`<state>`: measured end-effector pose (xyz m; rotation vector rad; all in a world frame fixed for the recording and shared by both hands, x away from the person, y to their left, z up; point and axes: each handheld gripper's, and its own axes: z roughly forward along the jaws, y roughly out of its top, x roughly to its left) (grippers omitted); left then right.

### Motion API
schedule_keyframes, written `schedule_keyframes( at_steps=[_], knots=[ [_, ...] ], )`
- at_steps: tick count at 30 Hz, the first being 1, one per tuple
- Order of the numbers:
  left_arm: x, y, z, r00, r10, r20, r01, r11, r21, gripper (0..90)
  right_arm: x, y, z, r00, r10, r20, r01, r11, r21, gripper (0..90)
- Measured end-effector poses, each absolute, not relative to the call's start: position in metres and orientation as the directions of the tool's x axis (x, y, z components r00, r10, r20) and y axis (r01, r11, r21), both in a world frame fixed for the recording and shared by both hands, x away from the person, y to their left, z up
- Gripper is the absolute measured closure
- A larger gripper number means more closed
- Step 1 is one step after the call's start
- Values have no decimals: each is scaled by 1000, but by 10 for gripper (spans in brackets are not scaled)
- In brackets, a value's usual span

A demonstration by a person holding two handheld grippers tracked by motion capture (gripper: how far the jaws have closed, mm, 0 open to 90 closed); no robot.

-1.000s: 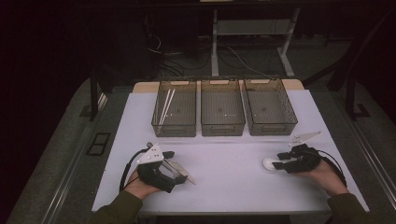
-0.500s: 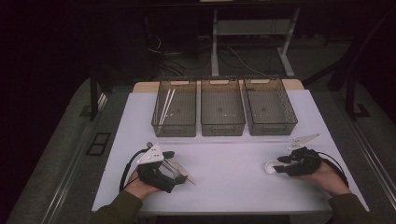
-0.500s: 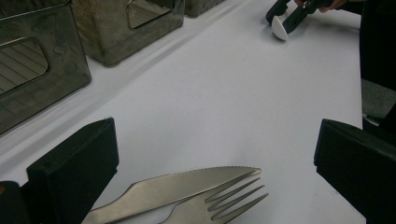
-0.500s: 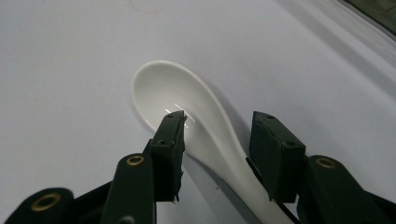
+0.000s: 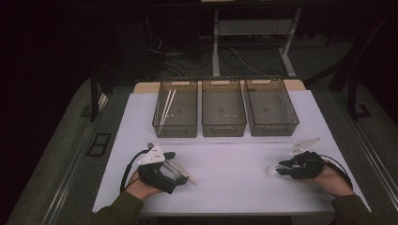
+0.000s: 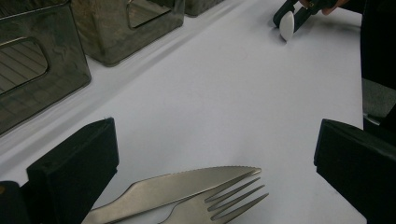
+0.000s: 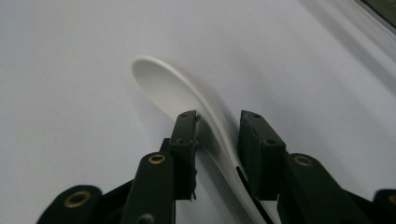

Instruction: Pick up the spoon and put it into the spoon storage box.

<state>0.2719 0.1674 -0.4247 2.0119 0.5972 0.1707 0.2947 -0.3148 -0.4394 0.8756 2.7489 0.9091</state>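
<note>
A white spoon lies on the white table top at the front right. My right gripper has its jaws around the spoon's handle. They have just been closing: the left pad touches the handle and a thin gap shows at the right pad. In the high view the right gripper points left at the spoon. My left gripper stands wide open at the front left, with a metal knife and a fork flat on the table between its jaws. In the high view the left gripper points right.
Three dark see-through bins stand in a row at the back of the table. The left one holds two white sticks. The white table top lies bare between my hands. Its front edge is just under my wrists.
The right gripper's jaws have narrowed around the spoon's handle. Both hands stay where they were, and the knife and fork have not moved.
</note>
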Motion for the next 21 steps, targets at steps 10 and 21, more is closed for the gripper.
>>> schedule_keyframes(
  at_steps=[10, 21],
  knots=[
    [272, 167, -425, 869, 479, -127, 339, -388, 857, 0, 294, -315, -439, -837, 543, 75, 481, 662, 575, 759],
    [272, 167, -425, 870, 477, -126, 337, -388, 858, 0, 293, -314, -439, -843, 532, 76, 474, 670, 572, 810]
  ],
)
